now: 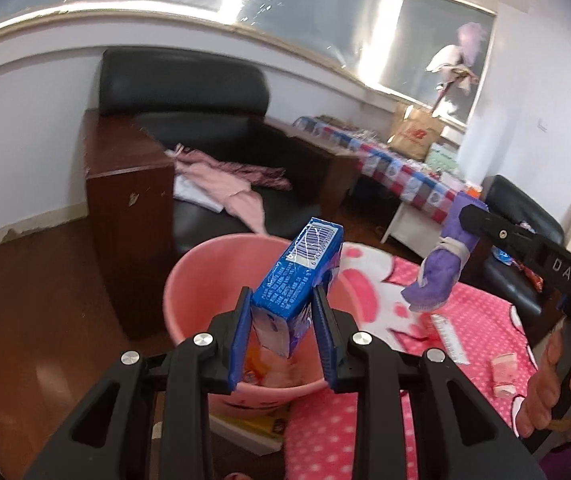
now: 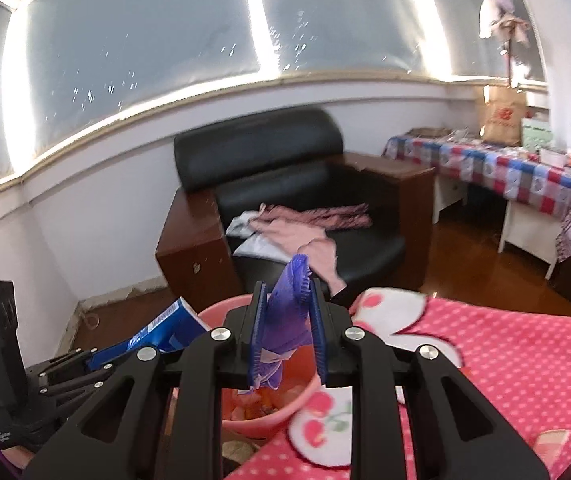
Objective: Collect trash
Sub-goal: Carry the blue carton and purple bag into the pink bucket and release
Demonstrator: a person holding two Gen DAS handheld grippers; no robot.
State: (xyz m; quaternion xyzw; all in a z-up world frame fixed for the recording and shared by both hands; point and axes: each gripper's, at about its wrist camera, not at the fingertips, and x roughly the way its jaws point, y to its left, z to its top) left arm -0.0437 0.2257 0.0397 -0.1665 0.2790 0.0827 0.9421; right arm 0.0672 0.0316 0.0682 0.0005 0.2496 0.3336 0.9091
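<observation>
My left gripper [image 1: 283,312] is shut on a blue snack box [image 1: 299,276] and holds it above the pink bin [image 1: 189,280]. The box also shows in the right wrist view [image 2: 165,330]. My right gripper [image 2: 285,312] is shut on a crumpled purple wrapper [image 2: 287,312] and holds it over the same pink bin [image 2: 281,412]. In the left wrist view the wrapper [image 1: 441,272] hangs from the right gripper over the table edge. Trash lies in the bin's bottom.
A pink polka-dot tablecloth [image 1: 485,320] covers the table, with a small pink-white packet [image 1: 503,372] and a white strip [image 1: 451,334] on it. A black armchair [image 2: 309,208] with pink clothes stands behind. A checkered side table [image 2: 493,168] is at the right.
</observation>
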